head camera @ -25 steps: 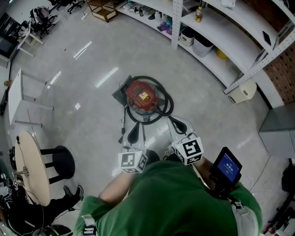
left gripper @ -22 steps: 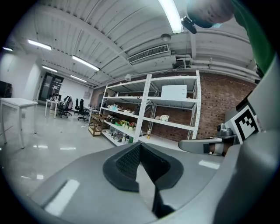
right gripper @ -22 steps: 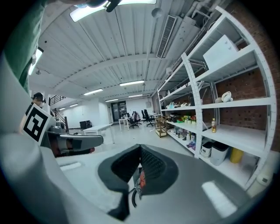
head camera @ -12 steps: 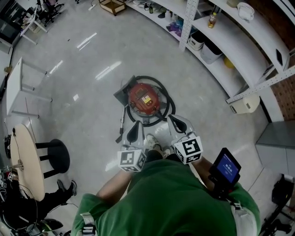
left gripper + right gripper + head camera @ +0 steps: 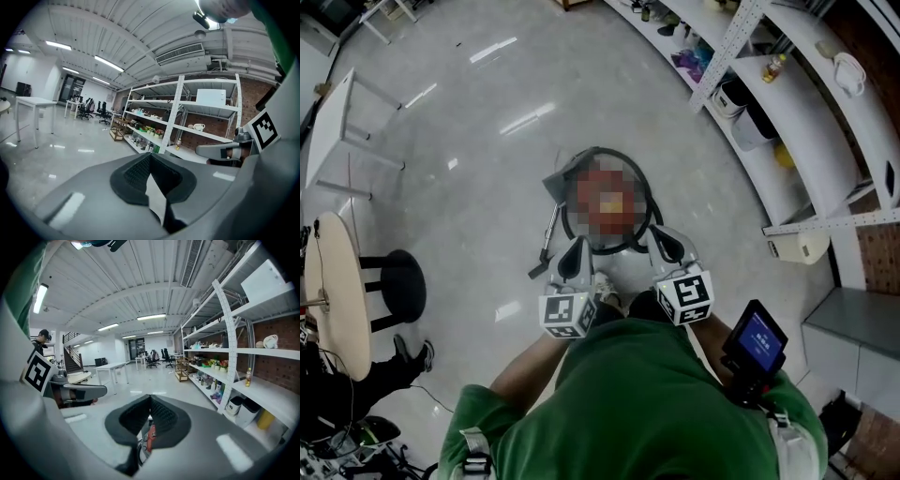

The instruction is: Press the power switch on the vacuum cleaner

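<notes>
The vacuum cleaner (image 5: 614,242) stands on the floor just ahead of me; a mosaic patch covers most of its red top. Its black hose (image 5: 648,206) loops round the body, and the metal wand (image 5: 549,236) lies to its left. No power switch can be made out. My left gripper (image 5: 574,255) is held over the vacuum's near left edge and my right gripper (image 5: 664,244) over its near right edge, both shut on nothing. In the right gripper view, a sliver of the red vacuum (image 5: 150,436) shows below the right gripper (image 5: 150,398). The left gripper (image 5: 150,157) points out over the room.
Long white shelves (image 5: 797,103) with bottles and bins run along the right, and a beige box (image 5: 797,246) sits on the floor below them. At left are a round table (image 5: 333,300), a black stool (image 5: 394,286) and a white table (image 5: 333,117). A handset (image 5: 756,341) hangs at my right side.
The head view has shifted forward, so the vacuum now sits closer under both grippers. Both grippers stayed shut side by side.
</notes>
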Action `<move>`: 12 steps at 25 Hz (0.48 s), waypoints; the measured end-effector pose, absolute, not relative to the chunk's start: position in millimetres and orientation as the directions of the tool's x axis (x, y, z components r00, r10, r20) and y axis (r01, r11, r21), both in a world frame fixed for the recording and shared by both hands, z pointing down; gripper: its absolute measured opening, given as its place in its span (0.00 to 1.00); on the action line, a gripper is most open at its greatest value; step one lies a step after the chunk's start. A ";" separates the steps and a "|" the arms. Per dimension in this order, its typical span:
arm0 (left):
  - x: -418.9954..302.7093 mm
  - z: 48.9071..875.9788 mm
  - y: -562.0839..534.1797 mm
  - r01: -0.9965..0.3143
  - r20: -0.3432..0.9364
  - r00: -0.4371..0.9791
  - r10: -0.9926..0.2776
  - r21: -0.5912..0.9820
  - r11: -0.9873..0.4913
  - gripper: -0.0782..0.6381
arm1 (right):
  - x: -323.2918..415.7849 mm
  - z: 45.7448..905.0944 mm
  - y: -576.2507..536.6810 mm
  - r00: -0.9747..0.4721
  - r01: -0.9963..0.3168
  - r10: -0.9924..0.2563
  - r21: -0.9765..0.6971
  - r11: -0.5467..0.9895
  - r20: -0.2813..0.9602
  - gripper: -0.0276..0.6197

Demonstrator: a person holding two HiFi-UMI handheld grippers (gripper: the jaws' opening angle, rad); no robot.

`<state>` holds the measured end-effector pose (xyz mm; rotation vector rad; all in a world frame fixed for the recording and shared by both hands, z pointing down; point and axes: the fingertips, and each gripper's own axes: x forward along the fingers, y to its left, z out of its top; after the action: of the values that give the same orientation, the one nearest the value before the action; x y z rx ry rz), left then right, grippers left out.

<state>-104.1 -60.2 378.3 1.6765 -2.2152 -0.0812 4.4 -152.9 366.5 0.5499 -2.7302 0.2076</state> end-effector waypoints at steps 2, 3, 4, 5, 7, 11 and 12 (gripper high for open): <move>-113.6 383.2 -60.3 -0.912 0.260 -0.258 -0.930 0.253 0.324 0.12 | -5.4 372.4 -157.3 -0.868 -0.376 -0.325 -0.067 0.924 0.375 0.05; -117.5 385.5 -60.0 -0.907 0.267 -0.272 -0.924 0.250 0.339 0.12 | -9.9 374.5 -158.8 -0.872 -0.360 -0.312 -0.063 0.931 0.377 0.05; -121.3 387.6 -60.4 -0.903 0.273 -0.286 -0.919 0.246 0.354 0.12 | -14.6 376.1 -160.7 -0.878 -0.343 -0.298 -0.058 0.938 0.375 0.05; -125.1 389.8 -61.8 -0.898 0.279 -0.298 -0.913 0.242 0.367 0.12 | -19.5 378.3 -163.3 -0.884 -0.324 -0.282 -0.054 0.944 0.373 0.05; -131.6 395.2 -66.7 -0.890 0.291 -0.319 -0.902 0.234 0.391 0.12 | -29.7 384.8 -170.4 -0.892 -0.287 -0.249 -0.047 0.957 0.376 0.05; -140.6 408.2 -78.3 -0.869 0.325 -0.362 -0.874 0.223 0.442 0.12 | -47.7 401.6 -186.8 -0.900 -0.210 -0.174 -0.049 0.976 0.399 0.05; -143.1 411.1 -82.2 -0.863 0.332 -0.373 -0.866 0.219 0.455 0.12 | -51.8 405.4 -191.5 -0.900 -0.194 -0.156 -0.053 0.980 0.407 0.05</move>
<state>-143.1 -82.2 411.1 1.4562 -2.3121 -0.0125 -51.8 -191.5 405.4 0.2502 -2.7143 0.1292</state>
